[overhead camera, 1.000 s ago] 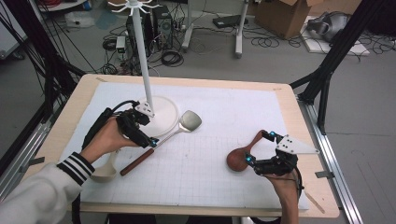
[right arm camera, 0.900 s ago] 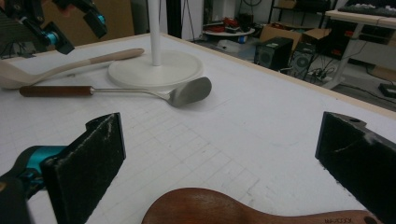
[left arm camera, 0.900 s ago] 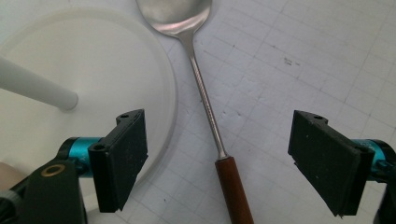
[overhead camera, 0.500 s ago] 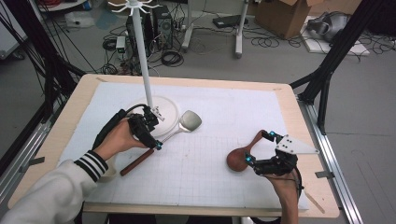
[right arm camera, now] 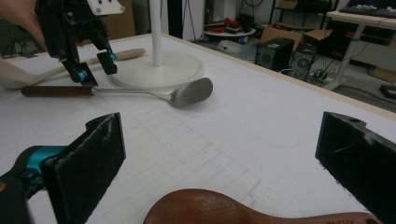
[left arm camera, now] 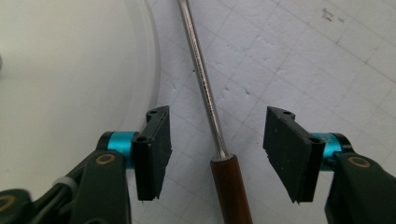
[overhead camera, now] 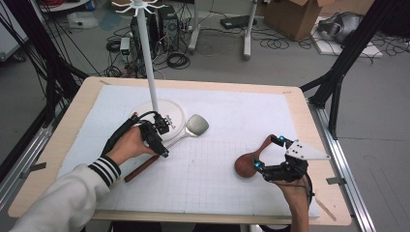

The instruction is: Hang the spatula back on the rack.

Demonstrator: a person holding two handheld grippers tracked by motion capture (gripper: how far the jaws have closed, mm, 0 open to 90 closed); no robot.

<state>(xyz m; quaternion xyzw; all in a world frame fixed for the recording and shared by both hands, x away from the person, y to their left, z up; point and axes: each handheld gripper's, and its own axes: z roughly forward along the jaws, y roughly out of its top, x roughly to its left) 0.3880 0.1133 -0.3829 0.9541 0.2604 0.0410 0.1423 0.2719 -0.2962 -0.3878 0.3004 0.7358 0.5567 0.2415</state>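
Note:
A metal spatula [overhead camera: 197, 124] with a brown wooden handle lies on the white mat, its blade beside the stand's round base [overhead camera: 176, 108]. My left gripper [overhead camera: 157, 142] points down over the joint of shaft and handle. In the left gripper view its jaws have just been closing and stand either side of the spatula [left arm camera: 201, 70], pads clear of it: the left gripper [left arm camera: 217, 135] is open. My right gripper [overhead camera: 266, 153] rests open at the right, with a dark wooden spoon [overhead camera: 246, 164] between its jaws. The spoon's bowl [right arm camera: 210, 207] lies low between those untouching pads.
A white stand [overhead camera: 147, 58] with hooks on top rises from the round base at the back left. A pale wooden spoon [right arm camera: 14, 74] lies beyond the spatula [right arm camera: 189, 93] in the right gripper view. The mat's edges run close to the table's wooden rim [overhead camera: 319, 145].
My left gripper has come down and slid right along the spatula to the handle joint, and its jaws have narrowed. The right gripper and the dark spoon have stayed put.

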